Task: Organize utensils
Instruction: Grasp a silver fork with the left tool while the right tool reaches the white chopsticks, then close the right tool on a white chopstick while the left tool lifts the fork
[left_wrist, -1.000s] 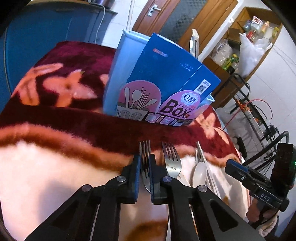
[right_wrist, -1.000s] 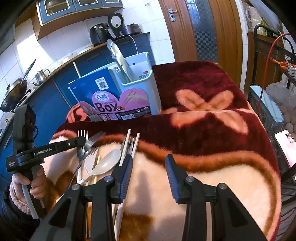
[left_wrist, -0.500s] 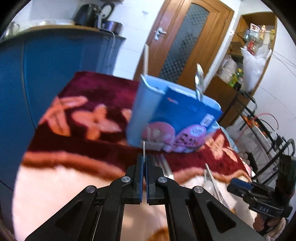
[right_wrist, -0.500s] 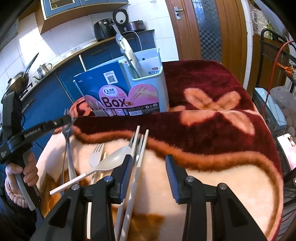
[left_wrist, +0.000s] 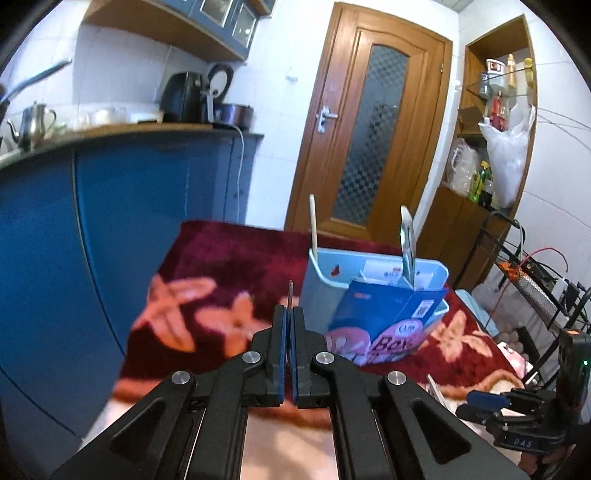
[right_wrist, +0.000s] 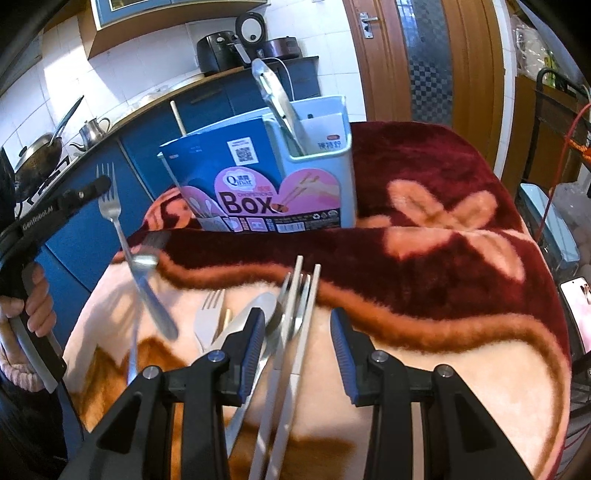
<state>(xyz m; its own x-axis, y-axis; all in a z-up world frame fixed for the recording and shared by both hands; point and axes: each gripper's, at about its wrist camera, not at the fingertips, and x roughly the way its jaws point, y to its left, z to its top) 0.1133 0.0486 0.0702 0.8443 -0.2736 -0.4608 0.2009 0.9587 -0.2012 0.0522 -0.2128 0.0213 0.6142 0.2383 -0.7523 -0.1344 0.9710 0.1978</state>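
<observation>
- Left gripper (left_wrist: 289, 314): its fingers (right_wrist: 96, 183) are pressed together on a fork (right_wrist: 122, 236), pinching it just below the tines. In the left wrist view only a thin metal edge pokes up between the pads.
- From the right wrist view the fork hangs clear of the blanket (right_wrist: 424, 288), tines up and handle slanting down, blurred.
- Right gripper (right_wrist: 297, 334): fingers spread and holding nothing, poised low over the pile, with the chopsticks (right_wrist: 295, 332) lying between them.
- Beside those chopsticks lie a pale spoon (right_wrist: 255, 310) and a second fork (right_wrist: 207, 321), all on the pink part of the blanket.
- Beyond, on the dark red part, stands the holder (left_wrist: 321, 295), a light-blue bin with a blue "Box" card (right_wrist: 236, 184) in front. A metal utensil (right_wrist: 280, 107) and a pale stick (left_wrist: 313, 221) already stand in it.
- The step, as I read it: carrying the picked fork to the holder, with the drop not yet done.
- Next move calls for bringing the fork over the holder's open top, clear of the card. Handle-down looks the easy way in; then let go.
- The right side seems ready to close on the chopsticks, which would need gathering as a bundle.
</observation>
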